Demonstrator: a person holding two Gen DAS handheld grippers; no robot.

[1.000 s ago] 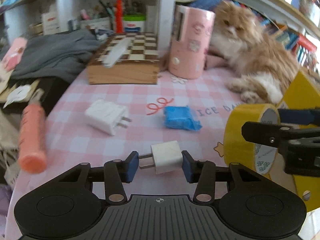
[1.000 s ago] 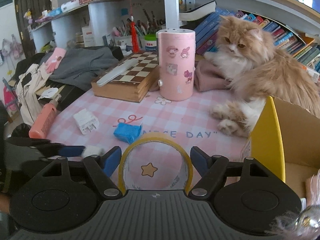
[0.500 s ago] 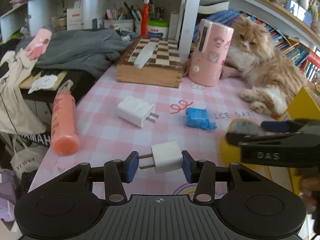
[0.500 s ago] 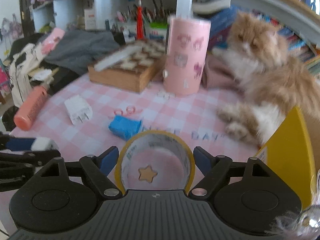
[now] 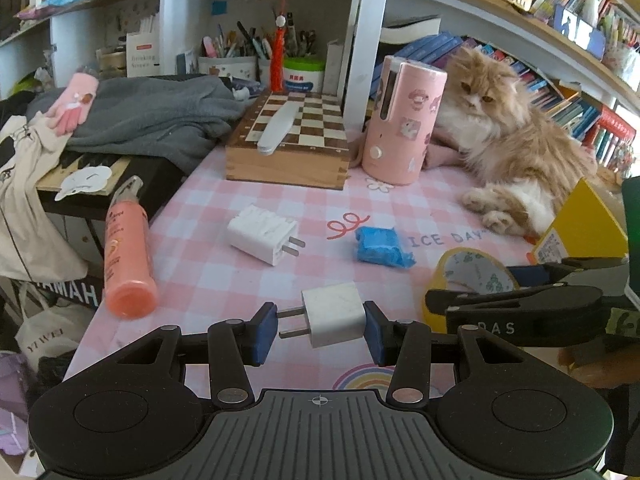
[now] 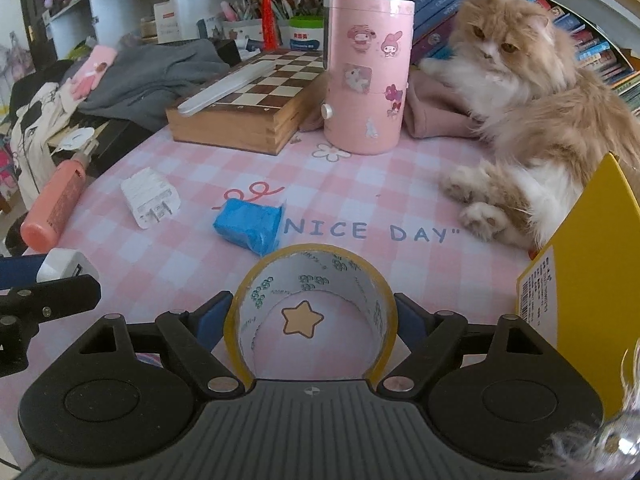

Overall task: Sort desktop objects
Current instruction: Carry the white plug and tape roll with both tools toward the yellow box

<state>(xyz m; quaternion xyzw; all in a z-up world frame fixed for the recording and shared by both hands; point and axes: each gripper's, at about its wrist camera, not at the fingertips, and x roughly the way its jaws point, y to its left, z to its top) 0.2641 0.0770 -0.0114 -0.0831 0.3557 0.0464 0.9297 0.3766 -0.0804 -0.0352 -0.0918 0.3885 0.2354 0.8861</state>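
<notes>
My left gripper [image 5: 320, 326] is shut on a small white charger [image 5: 334, 314], one pad on the prong tips and one on its back, above the pink checked mat. The same charger [image 6: 66, 266] shows at the left edge of the right wrist view. A yellow tape roll [image 6: 312, 256] stands on edge on the mat between the jaws of my right gripper [image 6: 310, 316], which stand wide with the pads just beside the roll. In the left wrist view, the tape roll [image 5: 472, 268] sits on the mat under the right gripper's fingers [image 5: 520, 312].
A larger white charger [image 5: 262, 236], a blue packet [image 5: 378, 246] and an orange bottle [image 5: 126, 252] lie on the mat. A yellow box [image 6: 580, 280] stands at the right. A cat [image 6: 540, 100] lies beside a pink cylinder [image 6: 366, 72] and a chess box [image 6: 240, 120].
The right gripper came down with the tape roll, which now rests on the mat, and its jaws widened. The left gripper drew back a little with the charger still held.
</notes>
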